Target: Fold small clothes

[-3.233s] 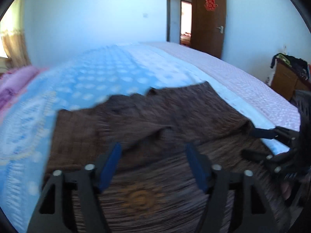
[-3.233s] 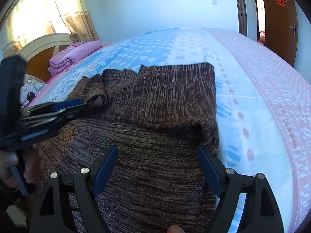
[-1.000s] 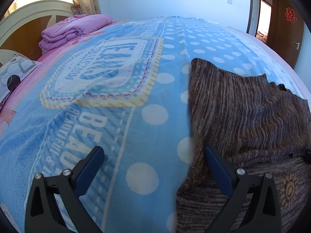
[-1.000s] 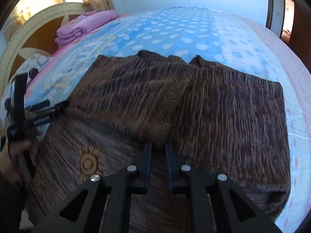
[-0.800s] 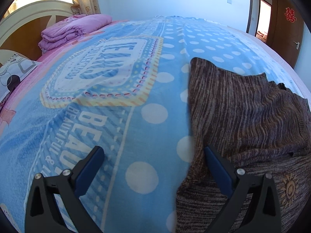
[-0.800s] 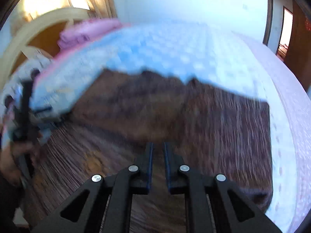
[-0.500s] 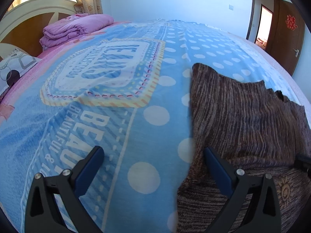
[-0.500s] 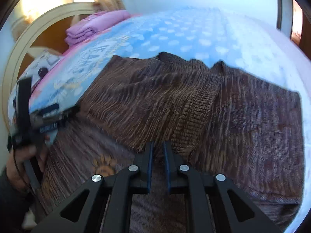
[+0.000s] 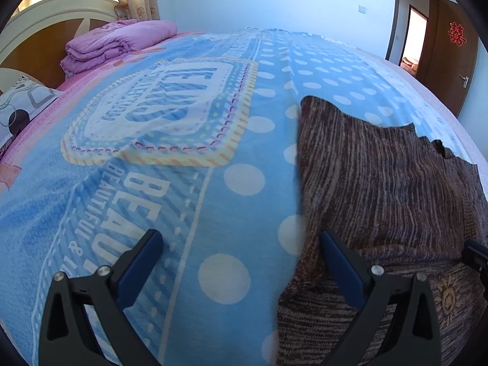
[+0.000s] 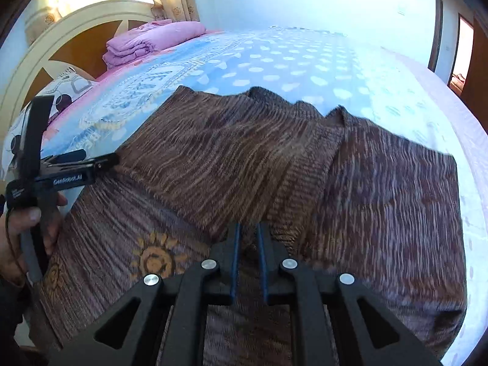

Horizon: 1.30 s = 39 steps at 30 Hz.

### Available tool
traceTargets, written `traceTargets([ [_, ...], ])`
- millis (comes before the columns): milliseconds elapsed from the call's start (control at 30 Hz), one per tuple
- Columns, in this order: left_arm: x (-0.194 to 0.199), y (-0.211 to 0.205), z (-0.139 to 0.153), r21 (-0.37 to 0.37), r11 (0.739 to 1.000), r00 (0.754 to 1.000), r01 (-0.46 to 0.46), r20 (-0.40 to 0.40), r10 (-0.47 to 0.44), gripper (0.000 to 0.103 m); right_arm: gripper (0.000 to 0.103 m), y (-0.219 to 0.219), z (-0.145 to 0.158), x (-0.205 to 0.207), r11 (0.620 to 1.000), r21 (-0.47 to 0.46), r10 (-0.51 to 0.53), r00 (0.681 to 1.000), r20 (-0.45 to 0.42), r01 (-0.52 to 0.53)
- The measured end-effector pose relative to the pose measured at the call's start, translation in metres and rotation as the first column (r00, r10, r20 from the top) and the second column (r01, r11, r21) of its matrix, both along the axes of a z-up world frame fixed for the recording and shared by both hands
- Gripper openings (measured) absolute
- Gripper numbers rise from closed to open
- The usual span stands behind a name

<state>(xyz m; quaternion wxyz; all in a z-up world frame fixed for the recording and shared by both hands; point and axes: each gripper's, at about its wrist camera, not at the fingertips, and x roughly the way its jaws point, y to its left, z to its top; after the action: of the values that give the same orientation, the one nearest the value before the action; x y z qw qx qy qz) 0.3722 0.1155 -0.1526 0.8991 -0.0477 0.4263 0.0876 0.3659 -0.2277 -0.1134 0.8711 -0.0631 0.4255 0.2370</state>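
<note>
A: Right wrist view: the sweater (image 10: 305, 167) lies on the bed (image 10: 289, 61), right claw (image 10: 248, 235) pinching its folded edge.
B: And the left claw (image 9: 241, 250)?
A: Spread wide, straddling the sweater's left edge.

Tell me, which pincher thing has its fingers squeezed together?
The right gripper: its fingers sit almost together, pinching a fold of the brown sweater. The left gripper has its blue fingers spread wide at the sweater's edge.

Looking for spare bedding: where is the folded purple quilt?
In both views the purple quilt lies upper left, at the head of the bed beside the headboard, far from the brown sweater.
</note>
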Motion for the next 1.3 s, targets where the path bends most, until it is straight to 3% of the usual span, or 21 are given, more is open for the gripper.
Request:
traceTargets([
  [100, 0.003, -0.001, -0.002, 0.005, 1.000, 1.000, 0.002, -0.016, -0.002, 0.103, 0.012, -0.002, -0.002, -0.011, 1.000, -0.023, 0.014, 0.999, 0.044, -0.013],
  [333, -0.011, -0.004, 0.005, -0.004, 1.000, 1.000, 0.015, -0.006, -0.015, 0.103, 0.014, -0.005, -0.001, -0.010, 1.000, 0.006, -0.013, 0.999, 0.030, 0.013],
  [500, -0.033, 0.002, 0.007, -0.051, 0.999, 1.000, 0.003, 0.008, -0.002, 0.103, 0.039, -0.020, 0.008, -0.027, 0.998, 0.030, -0.052, 0.997, 0.050, 0.051],
  [1000, -0.093, -0.020, 0.012, -0.020, 0.992, 0.992, 0.128, 0.020, -0.127, 0.103, 0.041, -0.045, -0.002, -0.083, 0.997, -0.031, -0.070, 0.997, 0.011, 0.070],
  [1100, -0.106, -0.027, 0.009, -0.012, 0.988, 0.988, 0.155, 0.008, -0.155, 0.103, 0.048, -0.050, -0.003, -0.093, 0.996, -0.025, -0.081, 0.997, 0.015, 0.082],
  [1300, -0.132, -0.034, 0.010, -0.011, 0.985, 0.985, 0.174, -0.005, -0.174, 0.103, 0.049, -0.055, -0.005, -0.111, 0.995, -0.035, -0.092, 0.995, 0.032, 0.093],
])
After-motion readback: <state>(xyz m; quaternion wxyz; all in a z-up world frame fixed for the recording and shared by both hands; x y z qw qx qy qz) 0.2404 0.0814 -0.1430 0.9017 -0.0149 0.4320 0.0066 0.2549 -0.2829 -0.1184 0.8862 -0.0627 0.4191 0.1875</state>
